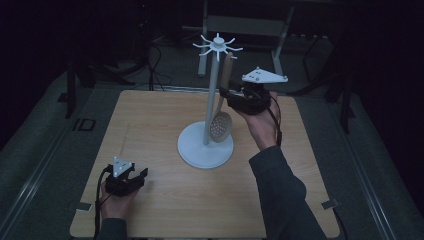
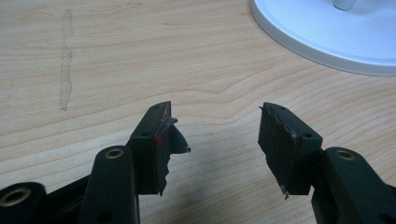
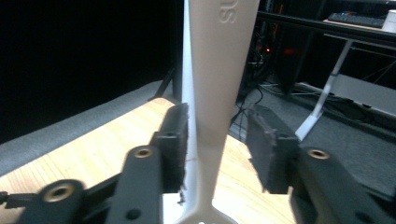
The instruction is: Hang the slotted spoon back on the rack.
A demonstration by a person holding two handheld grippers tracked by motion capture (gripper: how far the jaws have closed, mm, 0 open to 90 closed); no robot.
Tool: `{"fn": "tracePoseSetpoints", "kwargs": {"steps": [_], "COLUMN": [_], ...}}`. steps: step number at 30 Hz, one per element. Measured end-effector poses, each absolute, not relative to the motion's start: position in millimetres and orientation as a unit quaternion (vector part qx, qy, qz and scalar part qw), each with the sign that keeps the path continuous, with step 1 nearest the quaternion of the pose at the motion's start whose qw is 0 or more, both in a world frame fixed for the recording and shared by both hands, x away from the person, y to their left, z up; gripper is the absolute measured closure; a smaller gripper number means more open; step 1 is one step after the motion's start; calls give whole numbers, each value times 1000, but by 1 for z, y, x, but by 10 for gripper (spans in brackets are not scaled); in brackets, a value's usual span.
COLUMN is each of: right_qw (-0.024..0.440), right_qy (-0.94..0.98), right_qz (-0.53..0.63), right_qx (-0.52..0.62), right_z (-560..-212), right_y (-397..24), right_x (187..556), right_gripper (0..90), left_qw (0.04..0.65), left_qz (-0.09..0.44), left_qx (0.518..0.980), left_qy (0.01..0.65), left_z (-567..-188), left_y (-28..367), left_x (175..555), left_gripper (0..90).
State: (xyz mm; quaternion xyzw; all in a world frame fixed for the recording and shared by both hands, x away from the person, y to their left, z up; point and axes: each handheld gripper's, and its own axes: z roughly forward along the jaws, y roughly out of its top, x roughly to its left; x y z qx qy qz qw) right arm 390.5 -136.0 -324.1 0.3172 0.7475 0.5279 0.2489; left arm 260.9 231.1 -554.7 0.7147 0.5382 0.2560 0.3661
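Looking down from the high view, I've got a white utensil stand [image 1: 206, 142] in the middle of the wooden table [image 1: 150, 125]: round flat base, thin upright pole, and a ring of little spoke hooks at the top. No real containers here, the stand is the only thing holding anything, and what's on it is one slotted spoon [image 1: 222, 107].

The spoon hangs from the hook ring with its long axis nearly vertical, slightly tilted, handle end up at the hooks and the round perforated bowl down near the base, just beside the pole. The handle is pale, smooth plastic-looking stuff, wide and flat at the top and narrowing toward the bowl; in the right gripper view there's raised lettering on it, too cropped to read.

My right gripper [image 3: 217, 149] is up at the handle, partway along it, with the jaws spread either side. The handle [image 3: 217, 93] sits between the black pads; the left pad is right against it or nearly so, the right pad stands clear with a visible gap, so it's not clamped.

My left gripper [image 2: 215, 140] rests low over the table's near left corner, jaws wide apart with nothing between them, just light wood grain underneath and the stand's base edge [image 2: 327, 42] ahead. Its pads look ragged and torn.
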Motion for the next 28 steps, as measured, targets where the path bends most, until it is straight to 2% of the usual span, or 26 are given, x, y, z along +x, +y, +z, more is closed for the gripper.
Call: {"fn": "tracePoseSetpoints", "kwargs": {"steps": [4,9,20,28], "right_qw": [260,260,256,251], "right_qy": [745,749,759,759], "right_qz": [524,517,507,498], "right_qx": [320,324,319,338], "right_z": [-324,-328,-334,-354], "right_y": [-138,-140,-143,-162], "right_x": [389,389,386,382], "right_gripper": [435,374,298,291], "left_qw": [365,365,361,342], "left_qz": [256,255,254,254], "left_qx": [715,716,716,713], "left_qy": [538,538,541,557], "left_z": [-555,-555,-556,-559], "left_y": [231,231,231,234], "left_x": [261,261,262,264], "left_gripper": [453,452,445,443]}}
